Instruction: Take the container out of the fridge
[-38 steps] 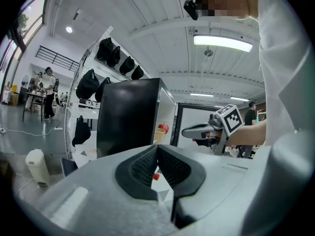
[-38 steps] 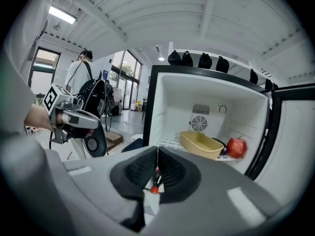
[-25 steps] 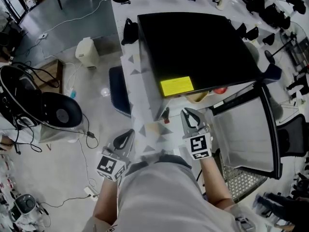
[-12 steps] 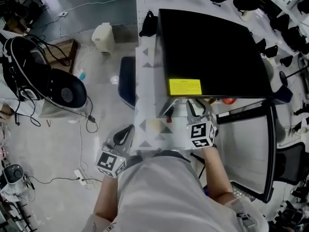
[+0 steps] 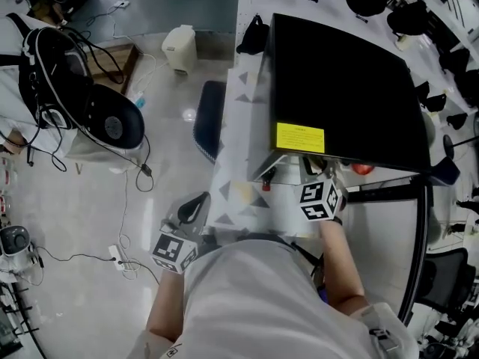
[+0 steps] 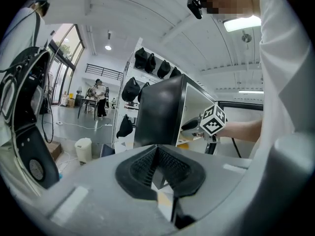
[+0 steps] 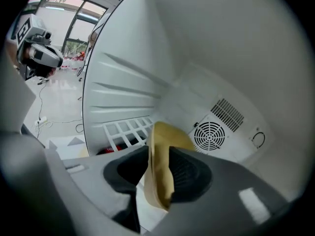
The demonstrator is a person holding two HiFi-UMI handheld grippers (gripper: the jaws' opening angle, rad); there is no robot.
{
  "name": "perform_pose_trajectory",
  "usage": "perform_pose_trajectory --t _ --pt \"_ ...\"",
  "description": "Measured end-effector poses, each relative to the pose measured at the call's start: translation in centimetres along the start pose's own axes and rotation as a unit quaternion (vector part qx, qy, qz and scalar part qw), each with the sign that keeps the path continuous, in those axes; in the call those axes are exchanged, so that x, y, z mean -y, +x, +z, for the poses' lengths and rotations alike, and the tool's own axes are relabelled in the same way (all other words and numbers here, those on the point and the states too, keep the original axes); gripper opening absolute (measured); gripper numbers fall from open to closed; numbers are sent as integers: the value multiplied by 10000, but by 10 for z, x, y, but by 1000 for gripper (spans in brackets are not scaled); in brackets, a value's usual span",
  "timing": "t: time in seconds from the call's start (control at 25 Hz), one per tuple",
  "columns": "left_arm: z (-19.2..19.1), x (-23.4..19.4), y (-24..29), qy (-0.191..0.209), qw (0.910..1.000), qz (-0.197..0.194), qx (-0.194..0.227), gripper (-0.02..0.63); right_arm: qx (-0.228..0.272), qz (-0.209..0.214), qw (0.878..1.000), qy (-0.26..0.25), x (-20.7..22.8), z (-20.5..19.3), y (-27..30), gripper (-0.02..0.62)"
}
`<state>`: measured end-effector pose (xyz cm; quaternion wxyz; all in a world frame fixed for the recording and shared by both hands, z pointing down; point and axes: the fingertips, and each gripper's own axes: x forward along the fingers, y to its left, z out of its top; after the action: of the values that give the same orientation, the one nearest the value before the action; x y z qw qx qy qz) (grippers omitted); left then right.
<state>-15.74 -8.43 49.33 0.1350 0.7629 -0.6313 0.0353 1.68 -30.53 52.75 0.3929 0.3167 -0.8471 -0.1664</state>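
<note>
**Fridge** (image 5: 337, 88): black, small, stands on a table (image 5: 243, 126) covered with a triangle-patterned cloth. There is a yellow label (image 5: 300, 137) on the top near the front edge. The door (image 5: 382, 245) is swung open to the person's right.

**Fridge interior, right gripper view:** white walls, a round fan grille (image 7: 210, 135) in the back wall and a white wire shelf (image 7: 129, 131) at the left.

**Container** (image 7: 165, 136): tan and thin-walled, inside the fridge. Its rim is seen edge-on and rises between the two jaws of the right hand-held gripper.

**Right hand-held gripper** (image 7: 158, 178): reaches into the fridge opening under the front edge of the top. Its jaws are opening and stand wide. The container's rim stands between the pads, close against the right one, with a dark gap on the left side, so it is not clamped.

**Left hand-held gripper** (image 6: 158, 168): hangs outside the fridge, at the table's near left corner and well apart from the container. Its jaws are closed together with nothing between them.
</note>
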Motion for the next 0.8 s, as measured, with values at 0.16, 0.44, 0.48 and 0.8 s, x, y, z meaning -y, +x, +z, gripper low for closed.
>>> perform_pose_trajectory --t 0.16,0.44,0.48,0.8 --pt "-5 -1 -2 -34 10000 73 -43 8 -187 16 9991 -380 -4 -5 6 122" --pt "-6 -4 -5 -63 10000 37 -46 8 -374 29 9959 -829 -10 -8 11 108" --pt "-6 -4 -6 -61 10000 8 -45 8 -392 26 9956 -851 -10 -9 11 105" --pt "-5 -10 -6 -61 9998 -206 -13 8 -421 60 9983 -409 -12 -9 1 26"
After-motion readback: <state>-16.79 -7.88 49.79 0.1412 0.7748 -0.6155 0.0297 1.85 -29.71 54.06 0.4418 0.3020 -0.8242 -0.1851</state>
